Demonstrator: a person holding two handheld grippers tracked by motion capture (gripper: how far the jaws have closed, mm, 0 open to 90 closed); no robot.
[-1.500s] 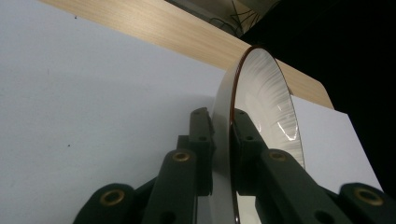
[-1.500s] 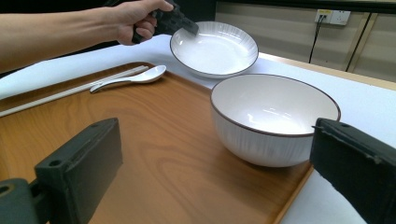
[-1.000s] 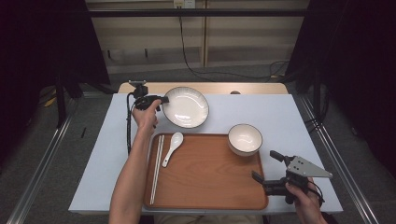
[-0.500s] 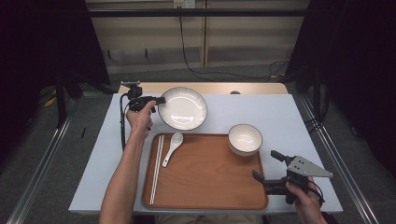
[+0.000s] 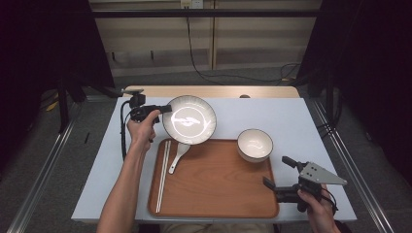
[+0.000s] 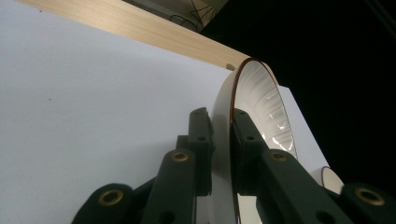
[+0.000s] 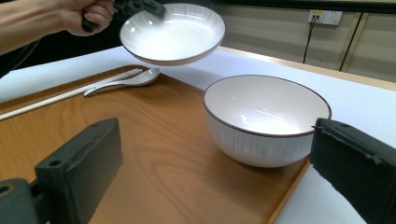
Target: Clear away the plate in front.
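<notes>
No readable text, labels, brands or numbers anywhere. Plate (image 5: 189, 119), bowl (image 5: 254, 144), wooden tray (image 5: 218, 184), spoon (image 5: 179, 156), chopsticks (image 5: 163, 174) and both grippers carry no print. The wall socket (image 7: 325, 17) in the right gripper view is too small to show any marking.

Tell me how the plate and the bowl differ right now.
The plate is wide and shallow; the bowl is deep and narrower. The plate is lifted off the table, its rim clamped in the left gripper; the bowl sits ungripped on the wooden tray. Both are white with dark rims.
</notes>
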